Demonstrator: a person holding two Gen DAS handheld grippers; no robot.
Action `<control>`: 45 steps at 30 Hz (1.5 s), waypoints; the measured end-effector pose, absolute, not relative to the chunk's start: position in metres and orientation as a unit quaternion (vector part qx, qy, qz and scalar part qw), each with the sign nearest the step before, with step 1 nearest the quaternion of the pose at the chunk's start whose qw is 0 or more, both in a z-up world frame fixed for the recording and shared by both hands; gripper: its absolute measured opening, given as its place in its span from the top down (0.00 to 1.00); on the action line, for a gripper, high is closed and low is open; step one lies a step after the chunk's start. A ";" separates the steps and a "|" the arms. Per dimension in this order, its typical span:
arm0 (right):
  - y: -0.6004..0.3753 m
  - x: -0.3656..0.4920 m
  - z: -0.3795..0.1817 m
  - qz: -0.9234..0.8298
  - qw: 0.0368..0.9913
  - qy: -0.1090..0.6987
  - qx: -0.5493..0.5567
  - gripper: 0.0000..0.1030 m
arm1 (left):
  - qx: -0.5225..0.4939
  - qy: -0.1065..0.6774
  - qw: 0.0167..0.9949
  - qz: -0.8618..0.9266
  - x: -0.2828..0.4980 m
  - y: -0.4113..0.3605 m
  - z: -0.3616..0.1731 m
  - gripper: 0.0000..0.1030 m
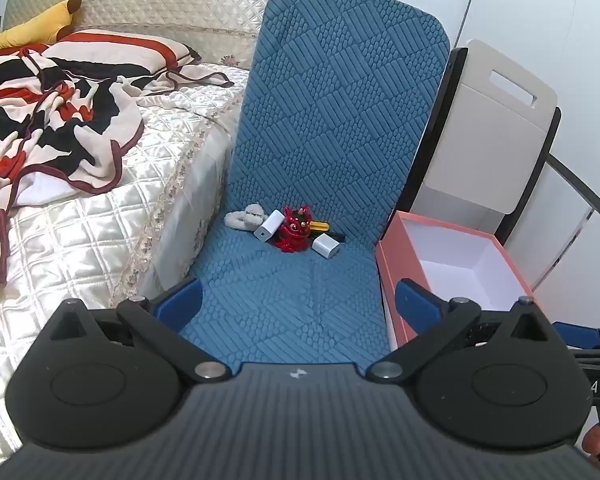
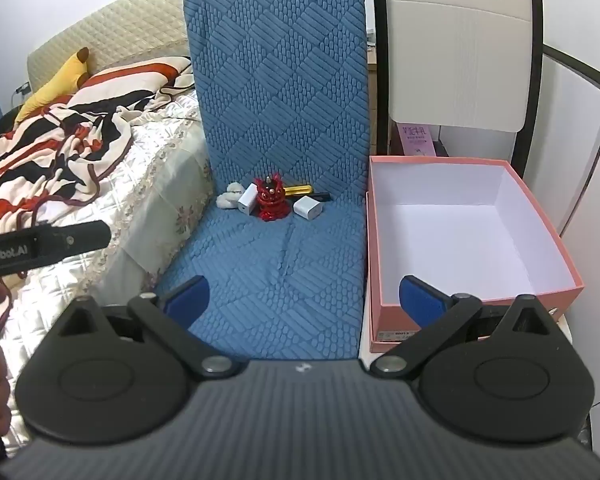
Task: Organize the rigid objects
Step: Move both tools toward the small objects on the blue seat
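Both hand-held grippers are spread as wide as they go and carrying nothing. The left hand-held gripper (image 1: 298, 300) hangs over the front of the blue quilted chair cushion (image 1: 284, 292), blue pads clear of everything. The right hand-held gripper (image 2: 304, 294) sits the same way, one pad over the cushion and the other in front of the near wall of the empty pink cardboard box with the white inside (image 2: 476, 216), not touching it as far as I can tell.

The stuff to sort is bunched up at the back of the seat, well away from both grippers: a glossy red lion-like figurine (image 2: 271, 198), a white charger cube (image 2: 247, 199) touching its left side, a second white charger cube (image 2: 308, 207) just to its right, a yellow bar-shaped thing (image 2: 298, 189) and a thin black stick (image 2: 320, 196) behind, plus a small white plush toy (image 2: 229, 195) on the far left.

What I'd worry about: that cluster is tight, so going in for one cube with the fingers this wide could easily bump the figurine and tip it. The cushion is soft and bumpy too, so things may roll or slide. The plush also isn't rigid, so grabbing it by mistake seems likely.
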State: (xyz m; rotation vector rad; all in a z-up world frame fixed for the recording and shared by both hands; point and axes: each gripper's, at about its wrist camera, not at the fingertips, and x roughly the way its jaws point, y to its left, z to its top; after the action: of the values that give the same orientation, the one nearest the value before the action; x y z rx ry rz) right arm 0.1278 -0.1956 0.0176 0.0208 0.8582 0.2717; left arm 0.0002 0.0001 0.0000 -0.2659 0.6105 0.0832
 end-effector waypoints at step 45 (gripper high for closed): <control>-0.196 0.122 0.005 0.126 0.897 0.424 0.017 0.00 | -0.133 0.304 0.942 0.039 0.000 -0.004 -0.005 0.00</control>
State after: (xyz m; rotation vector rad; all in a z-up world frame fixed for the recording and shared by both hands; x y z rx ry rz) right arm 0.1223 -0.1965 0.0051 0.0362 0.8779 0.2619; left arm -0.0002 -0.0044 -0.0051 -0.2716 0.6209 0.0792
